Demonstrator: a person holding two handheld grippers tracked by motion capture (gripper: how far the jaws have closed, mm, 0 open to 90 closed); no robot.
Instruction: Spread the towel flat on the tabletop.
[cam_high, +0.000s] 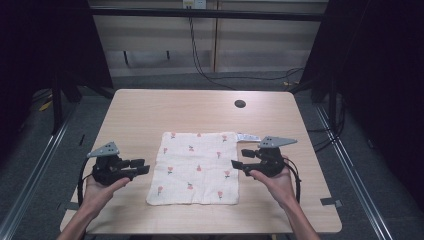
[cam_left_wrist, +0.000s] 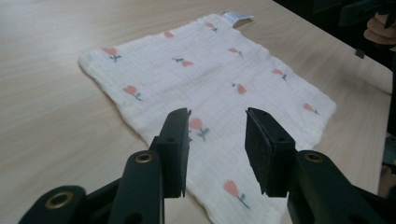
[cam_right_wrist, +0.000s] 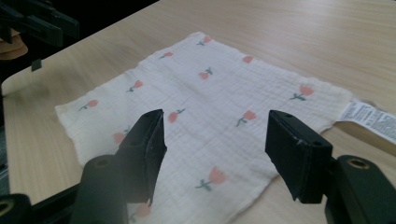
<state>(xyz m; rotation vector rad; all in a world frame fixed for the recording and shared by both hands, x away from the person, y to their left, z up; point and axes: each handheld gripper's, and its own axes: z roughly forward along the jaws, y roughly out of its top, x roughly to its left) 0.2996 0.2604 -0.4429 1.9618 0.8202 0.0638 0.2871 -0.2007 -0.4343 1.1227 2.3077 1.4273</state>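
A white cloth (cam_high: 196, 168) printed with small pink flowers lies flat in the middle of the table (cam_high: 150, 107), its label (cam_high: 248, 137) at the far right corner. My left gripper (cam_high: 141, 166) hovers just off the cloth's left edge, pointing right at it, open and empty. My right gripper (cam_high: 241, 158) sits at the cloth's right edge, pointing left, open with nothing held. In the left gripper view the cloth (cam_left_wrist: 205, 88) spreads beyond the parted jaws. The right gripper view has the cloth (cam_right_wrist: 205, 112) and its label (cam_right_wrist: 371, 119) under wide jaws.
A round cable hole (cam_high: 240, 104) sits in the table's far right part. Black cables hang down the back wall (cam_high: 197, 55). Metal rails run along the floor on both sides (cam_high: 35, 175).
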